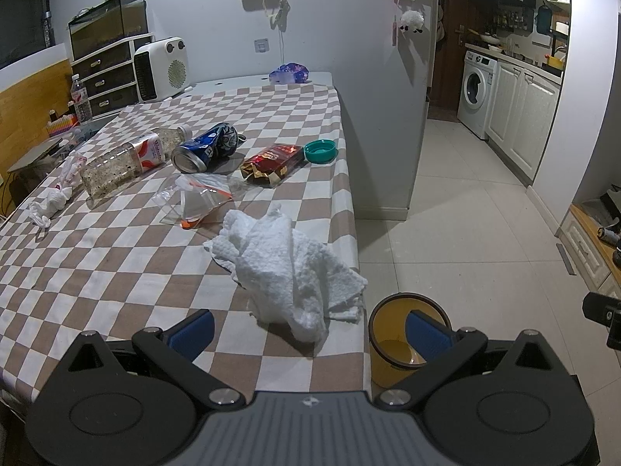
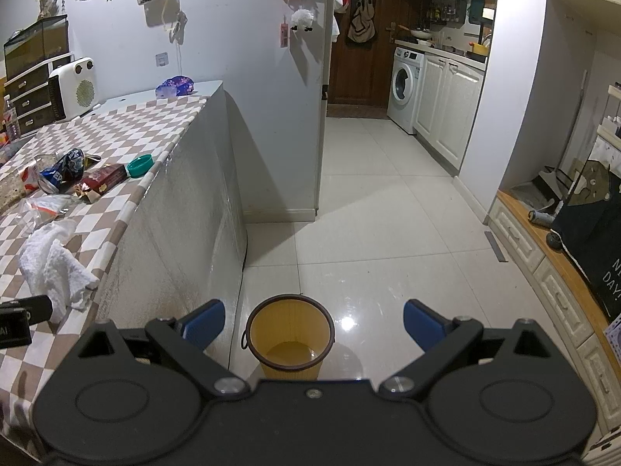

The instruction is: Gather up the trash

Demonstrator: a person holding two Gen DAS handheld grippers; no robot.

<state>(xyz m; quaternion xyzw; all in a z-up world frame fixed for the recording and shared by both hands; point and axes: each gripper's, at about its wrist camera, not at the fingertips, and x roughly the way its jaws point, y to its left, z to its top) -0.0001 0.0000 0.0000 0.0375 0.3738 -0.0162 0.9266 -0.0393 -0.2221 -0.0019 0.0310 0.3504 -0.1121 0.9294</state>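
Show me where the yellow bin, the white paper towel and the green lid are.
yellow bin (image 2: 289,334): right wrist view, inner wall.
white paper towel (image 1: 283,268): left wrist view, crumpled middle.
green lid (image 1: 320,151): left wrist view, inside face.

Lots you can't quite see here. In the left wrist view the yellow bin at the bottom is half hidden behind a blue finger pad and the table edge. The bottle label text is too small to read. In the right wrist view the plastic bottle is cut off at the left edge, and the black bag runs off the right.
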